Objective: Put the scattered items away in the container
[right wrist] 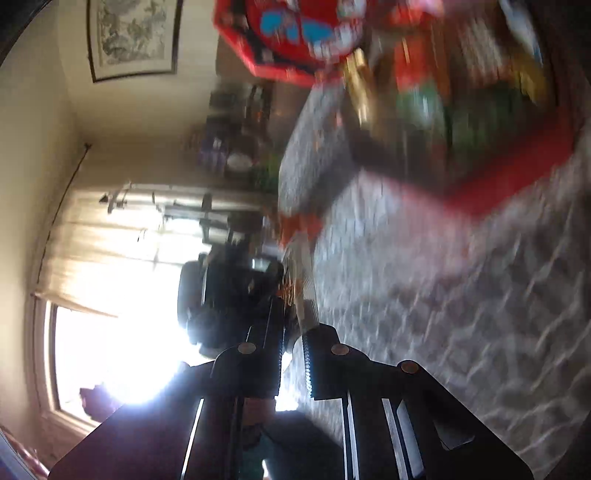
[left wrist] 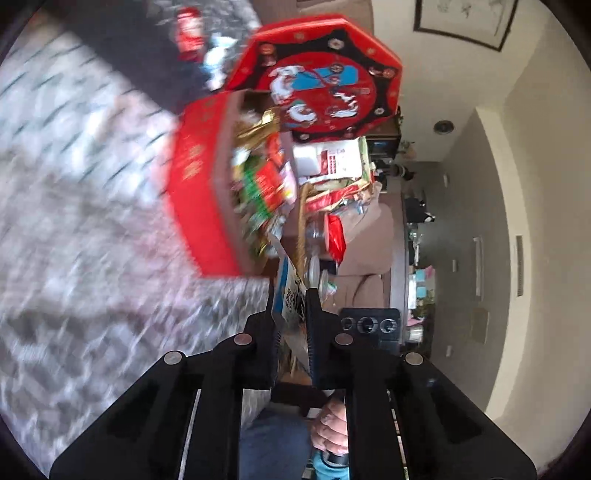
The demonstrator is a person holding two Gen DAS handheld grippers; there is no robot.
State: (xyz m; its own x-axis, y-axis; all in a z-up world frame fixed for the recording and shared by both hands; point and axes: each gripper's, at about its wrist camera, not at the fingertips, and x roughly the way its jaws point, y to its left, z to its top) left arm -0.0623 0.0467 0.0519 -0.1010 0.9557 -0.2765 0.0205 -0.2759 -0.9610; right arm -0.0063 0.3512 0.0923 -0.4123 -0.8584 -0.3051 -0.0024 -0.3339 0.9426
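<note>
In your left wrist view, your left claw (left wrist: 291, 314) is closed on a flat blue-and-white packet (left wrist: 290, 291), pinched by its lower edge so that most of it stands free ahead of the fingers. The red container (left wrist: 201, 192) sits near, just beyond the packet on the grey patterned desk (left wrist: 74, 221), already crowded with green, red and gold wrappers (left wrist: 262, 177), and its octagonal red lid (left wrist: 325, 74) stands propped open at the far side. A red can (left wrist: 189, 33) and a white wrapper (left wrist: 218, 59) lie on the desk beyond the box, apparently not yet tidied. To do this step well, carry the packet over the near red wall before you loosen your grip, aim for a gap among the wrappers, and keep clear of the propped lid so you do not knock it shut. In your right wrist view, heavily blurred, your right claw (right wrist: 293, 332) has its fingers nearly together on a thin orange-and-white wrapper (right wrist: 299, 236) that sticks out ahead of them; what kind of wrapper it is cannot be told. The red container (right wrist: 517, 173) lies ahead and to the right, the lid (right wrist: 280, 40) above it. Bring this piece in beside the other rather than on top, one claw at a time, so the two do not collide over the box.
</note>
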